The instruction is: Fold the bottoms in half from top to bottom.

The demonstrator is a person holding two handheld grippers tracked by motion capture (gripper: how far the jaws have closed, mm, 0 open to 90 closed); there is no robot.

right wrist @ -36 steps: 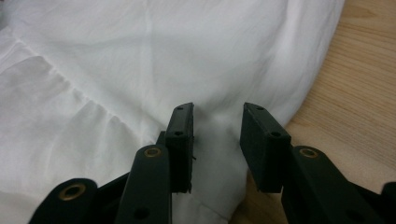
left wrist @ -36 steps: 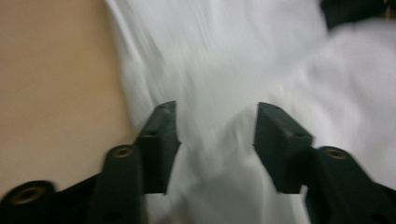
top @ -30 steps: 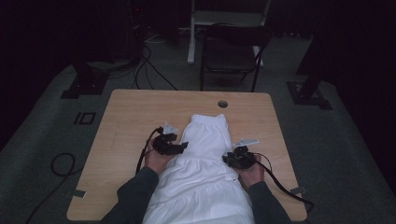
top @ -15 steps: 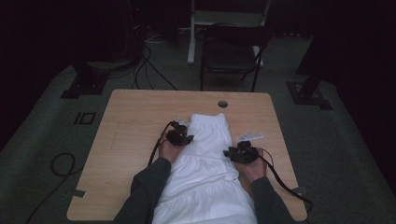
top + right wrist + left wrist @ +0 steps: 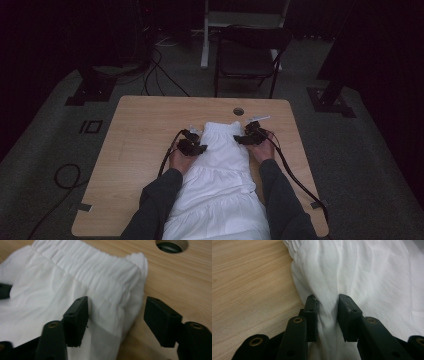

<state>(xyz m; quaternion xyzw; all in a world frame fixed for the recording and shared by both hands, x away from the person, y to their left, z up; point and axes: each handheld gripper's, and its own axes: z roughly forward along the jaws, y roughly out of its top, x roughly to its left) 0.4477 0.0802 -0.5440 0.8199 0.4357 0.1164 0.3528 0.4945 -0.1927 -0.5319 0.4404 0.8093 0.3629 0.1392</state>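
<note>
A white garment (image 5: 220,170) lies flat on the table (image 5: 140,130), its gathered waistband (image 5: 95,263) at the far end and its hem running off the near edge between the person's forearms. The left tongs (image 5: 327,315) are clamped on a bunched fold at the garment's left edge, just below the waistband, the cloth pinched tight between the two pads; that grip looks meant to anchor one side. The right tongs (image 5: 116,322) stand apart, straddling the right-hand corner under the waistband, one pad over the cloth and the other over bare wood, with the round cable hole (image 5: 172,245) beyond them. Their jaws have just been opening, and the fabric between them is not pressed, so this reads as lining up a matching grip on the opposite edge.

Compared with a second ago, both hands sit farther up the garment. The left tongs have moved inward onto the edge, and the right tongs have travelled from mid-garment up to the waistband corner.
</note>
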